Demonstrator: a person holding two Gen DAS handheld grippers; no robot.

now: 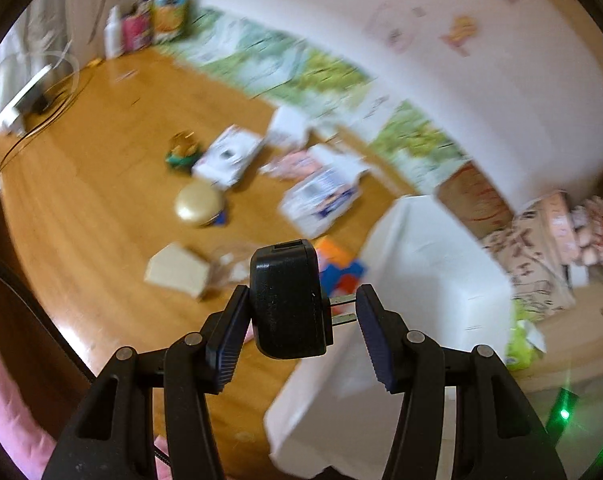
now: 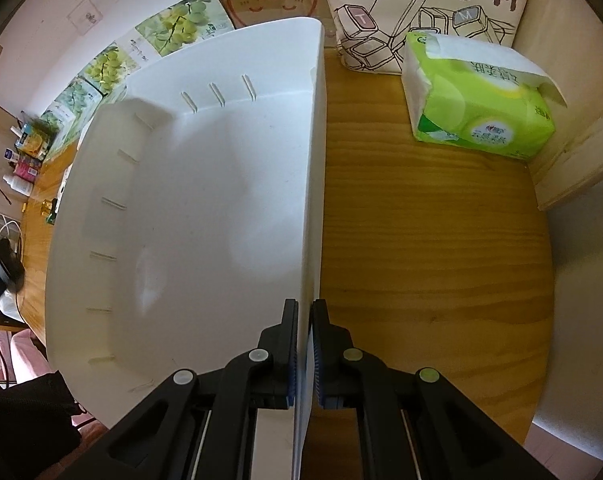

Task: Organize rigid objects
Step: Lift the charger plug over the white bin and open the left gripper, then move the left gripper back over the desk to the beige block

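My left gripper [image 1: 301, 312] is shut on a black plug adapter [image 1: 287, 300], its two metal prongs touching the right finger, and holds it above the wooden table near the white bin [image 1: 429, 272]. My right gripper [image 2: 304, 320] is shut on the right wall of the white bin [image 2: 221, 184], one finger inside and one outside. The bin's inside is bare. On the table in the left wrist view lie a gold round lid [image 1: 199, 204], a beige box [image 1: 177, 270], white boxes [image 1: 227, 154] and an orange and blue packet [image 1: 341, 266].
A green tissue pack [image 2: 477, 108] and a printed canvas bag [image 2: 421, 12] sit on the table right of the bin. Bottles and packets [image 1: 149, 24] stand at the far corner. Cables and a white device [image 1: 25, 100] lie at the left edge. Green posters line the wall.
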